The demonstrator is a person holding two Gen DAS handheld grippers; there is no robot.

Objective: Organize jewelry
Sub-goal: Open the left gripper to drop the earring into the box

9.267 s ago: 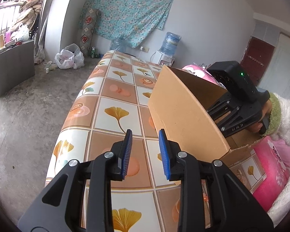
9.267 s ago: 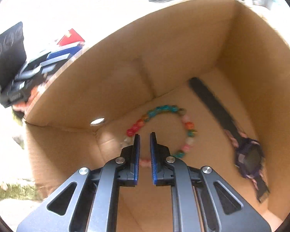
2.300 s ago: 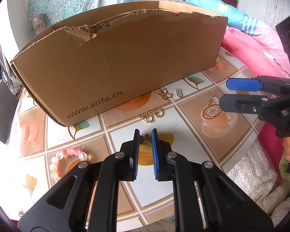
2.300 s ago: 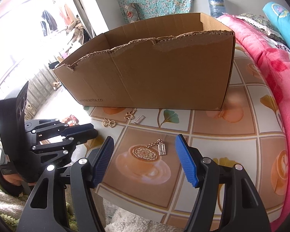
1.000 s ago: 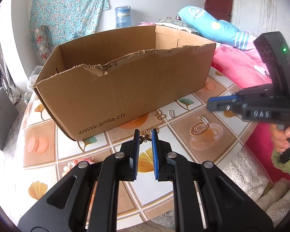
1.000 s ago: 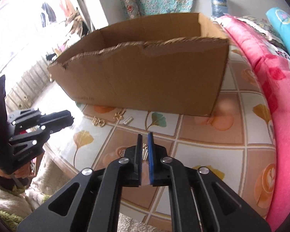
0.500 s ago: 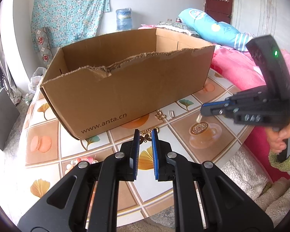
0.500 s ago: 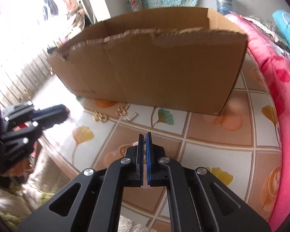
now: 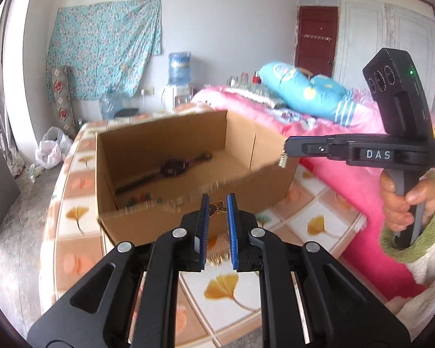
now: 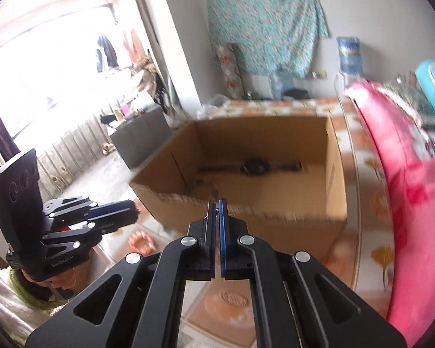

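At lower centre of the left wrist view, the left gripper [image 9: 218, 207] fingers pinch a small gold butterfly charm [image 9: 217, 206] over the near rim of the cardboard box [image 9: 148, 223]; at centre right, the right gripper [image 9: 285, 147] fingers are closed on a dangling gold pendant [image 9: 282, 161]; a watch [image 9: 172, 167] lies inside the box; a bead bracelet [image 10: 141, 242] rests on the bench [image 9: 316, 220].

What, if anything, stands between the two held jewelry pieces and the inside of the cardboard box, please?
Only the box's torn near wall. The left gripper pinches a gold butterfly charm just before it; the right gripper dangles a small pendant above that edge. The cardboard box is open-topped.
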